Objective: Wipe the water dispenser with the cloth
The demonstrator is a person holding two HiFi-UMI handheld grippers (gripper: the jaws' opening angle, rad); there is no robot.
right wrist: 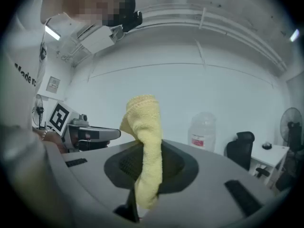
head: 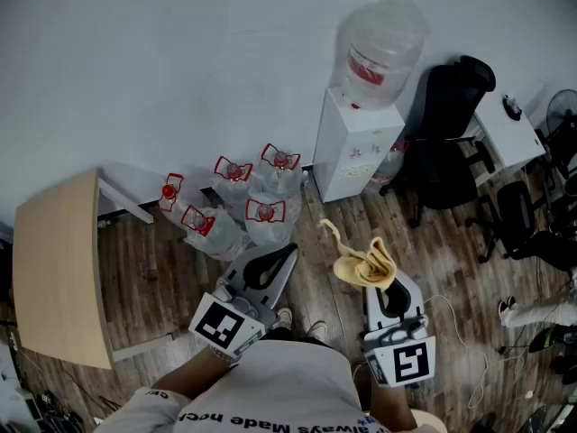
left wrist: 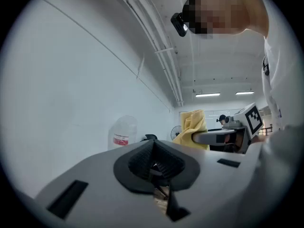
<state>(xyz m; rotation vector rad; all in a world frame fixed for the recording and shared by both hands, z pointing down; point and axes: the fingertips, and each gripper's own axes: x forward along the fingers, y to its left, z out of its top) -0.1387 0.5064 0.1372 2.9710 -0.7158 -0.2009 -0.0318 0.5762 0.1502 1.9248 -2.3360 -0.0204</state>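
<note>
The white water dispenser point(head: 354, 147) stands against the wall with a clear bottle point(head: 380, 50) on top, some way ahead of both grippers. My right gripper point(head: 386, 287) is shut on a yellow cloth point(head: 364, 265), which sticks up out of its jaws. In the right gripper view the cloth point(right wrist: 145, 144) is pinched between the jaws of the right gripper point(right wrist: 148, 167), and the bottle point(right wrist: 202, 132) shows far off. My left gripper point(head: 285, 253) is held beside it, shut with nothing in it. From the left gripper point(left wrist: 153, 159) the bottle point(left wrist: 122, 134) and the cloth point(left wrist: 192, 126) are visible.
Several spare water bottles point(head: 245, 198) with red caps stand on the wooden floor left of the dispenser. A wooden table point(head: 56, 269) is at the far left. A black office chair point(head: 448, 124), a white desk point(head: 507, 132) and a fan point(head: 563, 115) stand to the dispenser's right.
</note>
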